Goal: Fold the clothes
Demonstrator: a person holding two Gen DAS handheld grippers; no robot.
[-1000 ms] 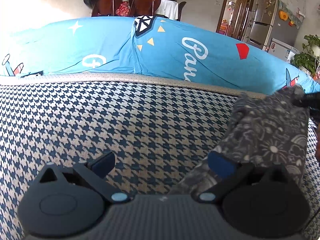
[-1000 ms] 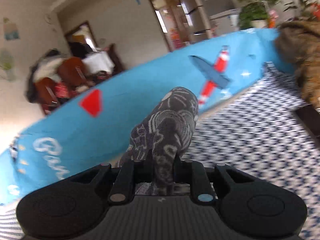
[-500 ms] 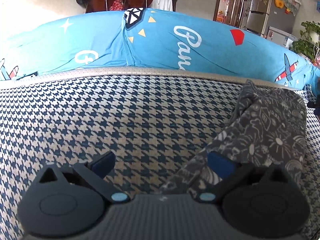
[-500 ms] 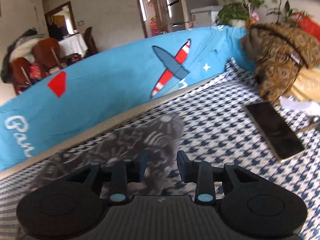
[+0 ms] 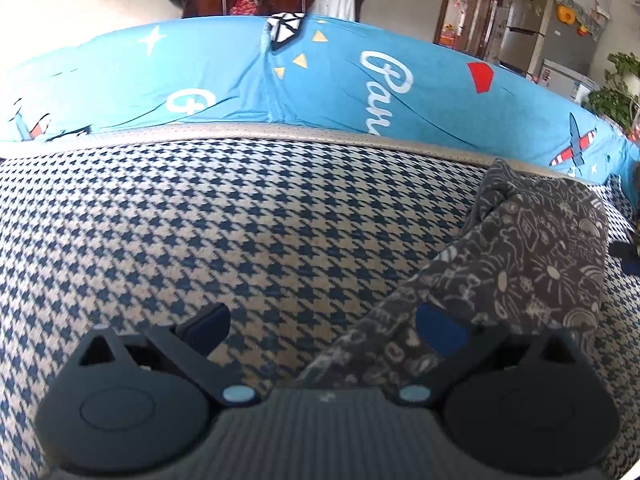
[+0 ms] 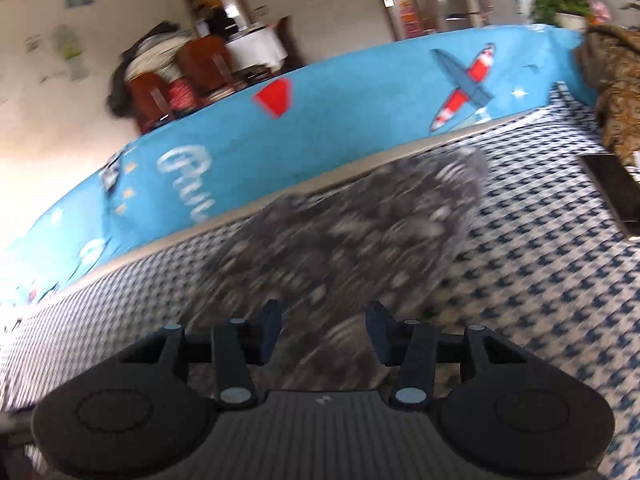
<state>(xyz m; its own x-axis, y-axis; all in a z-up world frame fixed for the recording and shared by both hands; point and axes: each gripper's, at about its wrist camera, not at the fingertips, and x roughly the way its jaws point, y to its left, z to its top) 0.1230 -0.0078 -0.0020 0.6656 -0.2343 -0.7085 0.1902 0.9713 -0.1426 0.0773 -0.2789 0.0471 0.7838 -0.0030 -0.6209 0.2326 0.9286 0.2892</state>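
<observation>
A dark grey garment with a white doodle print [image 5: 540,264] lies loosely bunched on the blue-and-beige houndstooth cover [image 5: 200,220], at the right of the left wrist view. My left gripper [image 5: 324,326] stands wide open. Its right finger sits over the garment's near edge and its left finger is over bare cover. In the right wrist view the same garment [image 6: 360,240] is blurred and spread just beyond my right gripper [image 6: 326,328]. That gripper's jaws are opening; cloth shows between and ahead of them, but the pads do not press on it.
A long bright blue bolster with plane prints [image 5: 320,88] runs along the far edge of the cover. A dark phone [image 6: 616,196] and a brown patterned garment [image 6: 616,80] lie at the right. Chairs, a doorway, a fridge and plants stand behind.
The right gripper has let go of the garment it held up, and its jaws have spread. The garment has dropped flat onto the cover. The right view has swung sideways; the left gripper stayed open.
</observation>
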